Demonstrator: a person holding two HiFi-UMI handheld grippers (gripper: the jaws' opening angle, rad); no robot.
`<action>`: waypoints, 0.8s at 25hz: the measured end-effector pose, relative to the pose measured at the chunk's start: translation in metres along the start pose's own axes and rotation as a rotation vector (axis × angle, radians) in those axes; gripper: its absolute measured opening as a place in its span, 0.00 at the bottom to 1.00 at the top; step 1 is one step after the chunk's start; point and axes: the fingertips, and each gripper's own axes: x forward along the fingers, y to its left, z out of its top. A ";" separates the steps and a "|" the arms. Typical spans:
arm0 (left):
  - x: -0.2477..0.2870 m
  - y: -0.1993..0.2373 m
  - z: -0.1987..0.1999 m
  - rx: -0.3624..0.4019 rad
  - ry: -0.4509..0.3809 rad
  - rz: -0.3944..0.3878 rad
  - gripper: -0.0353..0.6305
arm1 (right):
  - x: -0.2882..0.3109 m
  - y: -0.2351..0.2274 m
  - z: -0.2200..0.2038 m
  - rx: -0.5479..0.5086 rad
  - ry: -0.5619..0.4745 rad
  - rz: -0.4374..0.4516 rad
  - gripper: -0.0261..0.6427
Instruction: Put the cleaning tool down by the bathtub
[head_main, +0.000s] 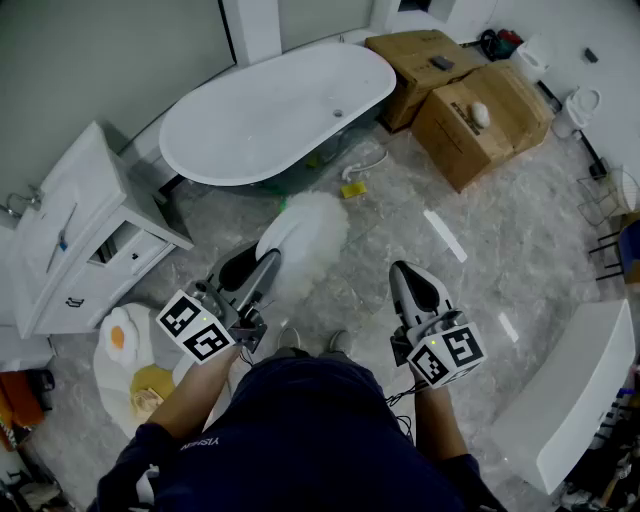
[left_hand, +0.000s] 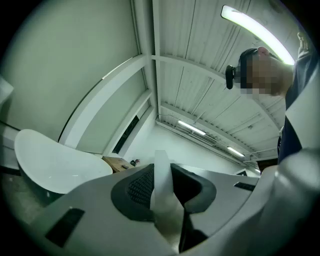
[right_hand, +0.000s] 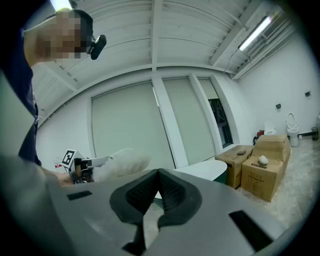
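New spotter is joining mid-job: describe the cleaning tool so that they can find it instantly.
Start at the white oval bathtub; just below it in the head view is the cleaning tool. It is the only fluffy white plume in sight, its handle clamped in the left claw.

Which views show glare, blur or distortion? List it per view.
Head view: evenly lit, with glare streaks on the floor. Left gripper view: fisheye bending, dark corners, blown-out ceiling light, cleaning tool blurred up close. Right gripper view: fisheye curves the wall, bright ceiling strip.
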 end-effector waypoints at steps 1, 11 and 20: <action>0.000 0.001 -0.001 -0.001 0.001 0.001 0.22 | 0.001 0.000 0.000 0.001 0.001 0.000 0.04; -0.001 0.000 -0.005 0.007 0.010 0.007 0.22 | 0.000 0.000 -0.004 0.011 0.001 0.007 0.04; -0.002 -0.005 -0.013 0.023 0.028 0.020 0.22 | -0.007 -0.001 -0.007 0.009 0.006 0.000 0.05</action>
